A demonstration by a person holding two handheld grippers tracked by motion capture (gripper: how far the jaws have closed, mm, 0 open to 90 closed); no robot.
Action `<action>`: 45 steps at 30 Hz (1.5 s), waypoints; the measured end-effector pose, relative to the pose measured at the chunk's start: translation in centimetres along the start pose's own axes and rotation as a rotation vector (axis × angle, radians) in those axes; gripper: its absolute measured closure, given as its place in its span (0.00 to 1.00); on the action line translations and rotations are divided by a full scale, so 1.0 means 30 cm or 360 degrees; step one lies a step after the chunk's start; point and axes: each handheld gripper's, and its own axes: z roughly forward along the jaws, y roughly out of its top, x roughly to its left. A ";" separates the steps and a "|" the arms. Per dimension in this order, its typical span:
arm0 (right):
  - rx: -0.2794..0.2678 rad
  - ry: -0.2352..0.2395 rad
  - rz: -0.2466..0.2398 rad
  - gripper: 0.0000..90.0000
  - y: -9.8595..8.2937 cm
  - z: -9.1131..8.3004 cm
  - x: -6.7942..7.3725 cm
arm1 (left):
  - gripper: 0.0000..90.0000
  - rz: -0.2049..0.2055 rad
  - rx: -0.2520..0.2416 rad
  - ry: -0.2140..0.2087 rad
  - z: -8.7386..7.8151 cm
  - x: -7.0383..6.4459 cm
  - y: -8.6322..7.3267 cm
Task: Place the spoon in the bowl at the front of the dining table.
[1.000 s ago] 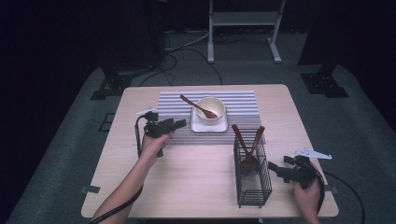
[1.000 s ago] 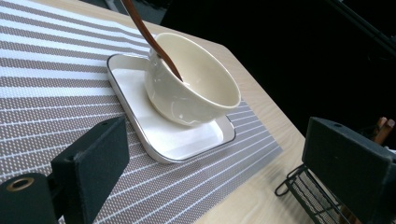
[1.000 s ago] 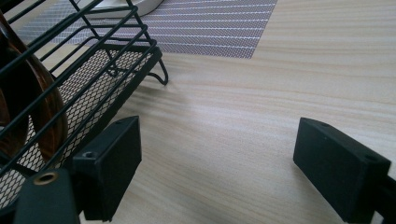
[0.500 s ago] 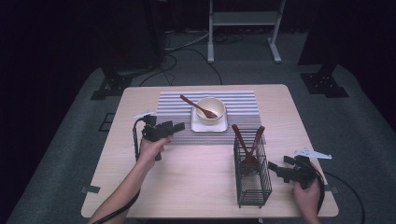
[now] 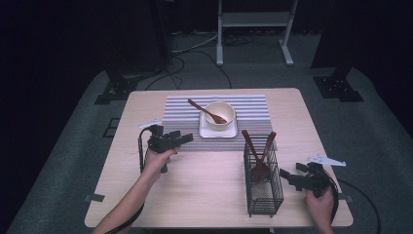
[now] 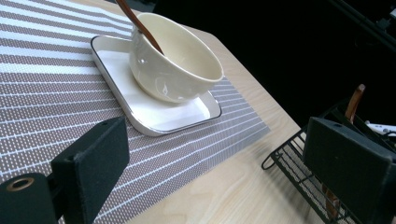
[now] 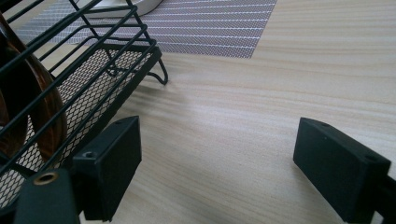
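Observation:
A cream bowl (image 5: 219, 114) (image 6: 175, 60) rests on a white square plate (image 5: 206, 130) (image 6: 154, 112) on a striped placemat (image 5: 180, 112) (image 6: 42, 93), with a brown wooden spoon (image 5: 202, 109) (image 6: 137, 21) leaning in it. A black wire basket (image 5: 263, 175) (image 7: 79, 88) at the front right holds wooden utensils (image 5: 258, 146) (image 7: 28, 116). My left gripper (image 5: 184, 139) (image 6: 224, 158) hovers open at the placemat's left front edge, pointing toward the bowl. My right gripper (image 5: 284, 174) (image 7: 217, 163) stands open just right of the basket, with bare table between its jaws.
The light wooden table (image 5: 204, 195) has bare room in front of the placemat and left of the basket. Dark floor, cables and metal stand legs (image 5: 253, 29) lie beyond the far edge.
My left gripper has drifted slightly right and toward the front along the placemat's edge. The right gripper has stayed put.

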 end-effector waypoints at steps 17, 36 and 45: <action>-0.0002 -0.0003 0.0002 0.16 0.000 -0.001 0.000 | 0.07 -0.0007 0.0000 0.0001 -0.041 0.002 -0.068; -0.0003 -0.0004 0.0004 0.16 0.000 -0.001 -0.001 | 0.07 0.0052 0.0023 -0.0019 -0.075 -0.031 -0.108; -0.0003 -0.0005 0.0004 0.16 0.000 -0.001 0.000 | 0.07 0.0064 0.0027 -0.0018 -0.094 -0.038 -0.127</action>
